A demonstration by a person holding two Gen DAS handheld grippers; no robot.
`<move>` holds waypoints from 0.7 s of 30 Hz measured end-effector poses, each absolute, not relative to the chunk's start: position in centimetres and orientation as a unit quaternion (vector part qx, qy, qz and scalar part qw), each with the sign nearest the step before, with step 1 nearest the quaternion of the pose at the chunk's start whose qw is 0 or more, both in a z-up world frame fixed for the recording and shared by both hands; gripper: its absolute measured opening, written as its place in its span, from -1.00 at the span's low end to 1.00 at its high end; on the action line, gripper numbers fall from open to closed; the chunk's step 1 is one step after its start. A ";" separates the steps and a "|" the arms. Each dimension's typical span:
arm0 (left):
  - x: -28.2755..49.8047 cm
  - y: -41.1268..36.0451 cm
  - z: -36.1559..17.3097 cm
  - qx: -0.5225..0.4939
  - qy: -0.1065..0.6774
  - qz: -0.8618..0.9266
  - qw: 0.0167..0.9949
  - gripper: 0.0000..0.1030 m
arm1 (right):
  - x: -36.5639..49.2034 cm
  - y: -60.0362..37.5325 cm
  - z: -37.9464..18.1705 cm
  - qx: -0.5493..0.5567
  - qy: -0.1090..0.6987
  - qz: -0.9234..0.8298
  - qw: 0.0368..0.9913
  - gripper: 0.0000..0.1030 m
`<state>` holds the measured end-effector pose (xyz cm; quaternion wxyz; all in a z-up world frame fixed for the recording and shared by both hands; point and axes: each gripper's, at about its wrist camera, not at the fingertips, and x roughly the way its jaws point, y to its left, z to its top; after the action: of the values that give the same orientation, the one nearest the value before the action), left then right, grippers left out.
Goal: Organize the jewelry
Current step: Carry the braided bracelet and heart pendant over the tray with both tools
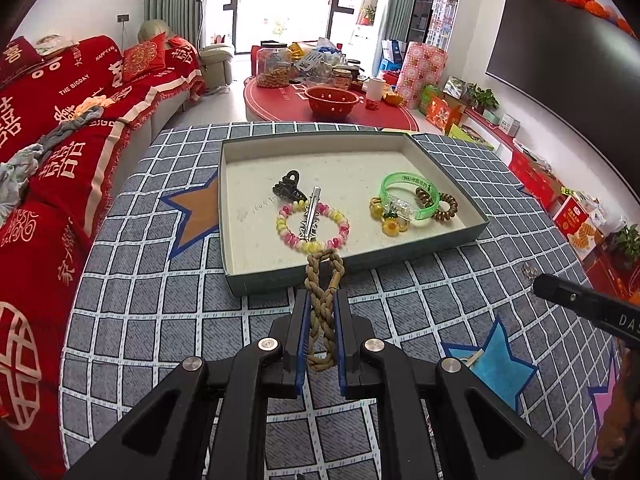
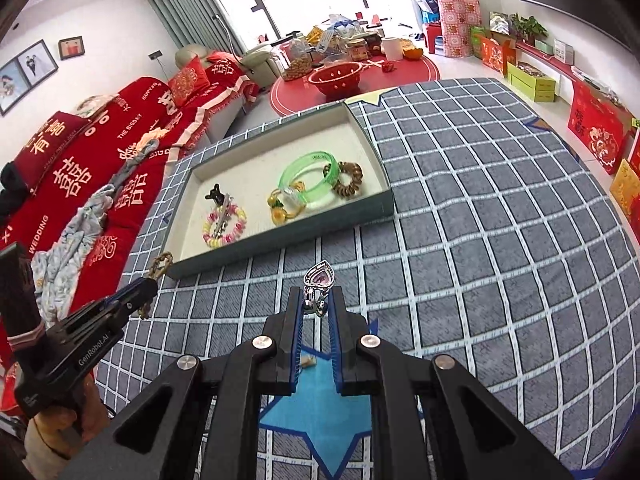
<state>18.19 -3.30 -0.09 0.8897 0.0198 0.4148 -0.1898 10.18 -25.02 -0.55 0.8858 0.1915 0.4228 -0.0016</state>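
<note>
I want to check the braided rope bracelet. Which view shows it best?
The left wrist view: the braided rope bracelet fills the left gripper, braid clear. The right wrist view shows only its small end loop.

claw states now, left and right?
Left claw: closed on the braided cord bracelet.
Right claw: closed on the heart pendant piece.

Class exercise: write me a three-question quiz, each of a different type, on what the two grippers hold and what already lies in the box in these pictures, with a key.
1. True or false: the left gripper is shut on a braided cord.
2. Which of these lies in the box? A) a green bangle B) a wristwatch C) a pair of scissors
3. Fill in: the right gripper holds a ____-shaped pendant.

Key: 1 true; 2 A; 3 heart.
</note>
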 end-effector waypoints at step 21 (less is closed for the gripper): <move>24.9 -5.4 0.9 0.002 0.389 -0.169 0.906 -0.53 | 19.3 -26.6 0.5 0.208 0.417 0.027 0.884 -0.74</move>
<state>24.85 -5.42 0.86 0.9057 0.0023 0.3886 -0.1692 19.25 -26.61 0.50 0.8842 0.2080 0.4174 0.0270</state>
